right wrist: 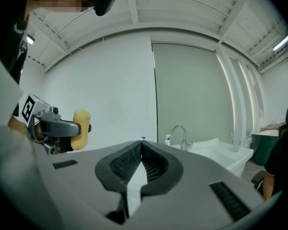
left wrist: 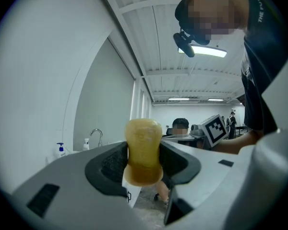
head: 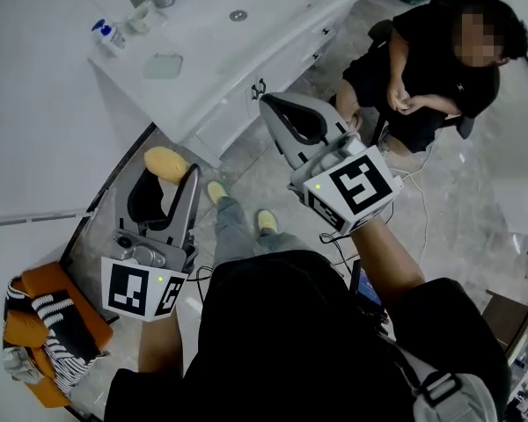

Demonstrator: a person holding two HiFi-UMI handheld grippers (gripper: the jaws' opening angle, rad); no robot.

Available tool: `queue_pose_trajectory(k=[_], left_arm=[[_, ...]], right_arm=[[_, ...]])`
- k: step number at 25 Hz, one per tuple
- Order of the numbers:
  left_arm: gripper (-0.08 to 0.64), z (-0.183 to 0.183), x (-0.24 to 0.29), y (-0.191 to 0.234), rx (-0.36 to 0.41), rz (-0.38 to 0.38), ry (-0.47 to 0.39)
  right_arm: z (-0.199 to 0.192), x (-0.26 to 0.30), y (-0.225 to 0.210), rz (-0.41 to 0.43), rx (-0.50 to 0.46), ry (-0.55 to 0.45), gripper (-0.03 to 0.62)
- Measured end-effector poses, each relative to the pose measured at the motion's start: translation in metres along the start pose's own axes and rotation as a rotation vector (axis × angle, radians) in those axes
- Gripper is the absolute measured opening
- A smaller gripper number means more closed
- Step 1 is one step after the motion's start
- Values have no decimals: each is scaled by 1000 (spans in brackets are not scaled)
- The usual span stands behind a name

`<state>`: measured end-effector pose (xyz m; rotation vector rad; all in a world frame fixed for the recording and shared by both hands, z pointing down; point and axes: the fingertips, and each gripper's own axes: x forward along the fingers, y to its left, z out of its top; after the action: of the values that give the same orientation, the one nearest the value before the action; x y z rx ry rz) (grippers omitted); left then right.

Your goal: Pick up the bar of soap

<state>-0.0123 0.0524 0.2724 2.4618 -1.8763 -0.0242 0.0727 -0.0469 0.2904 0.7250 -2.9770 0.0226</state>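
Currently left gripper point(left wrist: 143, 163) fingers point(left wrist: 110, 166) pinch soap bar point(left wrist: 143, 147); right gripper point(right wrist: 142, 143) fingers point(right wrist: 127, 163) together, empty.

Open air lies between the left tool point(head: 172, 170) and the right tool point(head: 268, 104), over bare floor point(head: 246, 161). Straight ahead the white bench point(head: 207, 60) bars the way — a seated person point(head: 431, 69) crowds the right, a white wall point(head: 35, 104) the left — and an orange container point(head: 44, 281) sits on the floor, low left.

Cams: head + 2 gripper-mounted
Head cam looks steeply down; gripper cams look level, both catching the faucet point(left wrist: 97, 135) (right cam also sees left gripper point(right wrist: 77, 128)).
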Motion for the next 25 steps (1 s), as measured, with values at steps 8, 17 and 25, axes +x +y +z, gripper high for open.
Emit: queue_pose_trajectory(k=[8, 17, 25], left_arm=[[207, 8, -22, -9, 1, -16, -12], [207, 16, -28, 9, -29, -51, -14], [207, 16, -30, 26, -24, -55, -11]], right_arm=[[12, -10, 23, -9, -11, -1, 8], [26, -1, 36, -34, -46, 16, 8], [28, 12, 39, -60, -80, 28, 8]])
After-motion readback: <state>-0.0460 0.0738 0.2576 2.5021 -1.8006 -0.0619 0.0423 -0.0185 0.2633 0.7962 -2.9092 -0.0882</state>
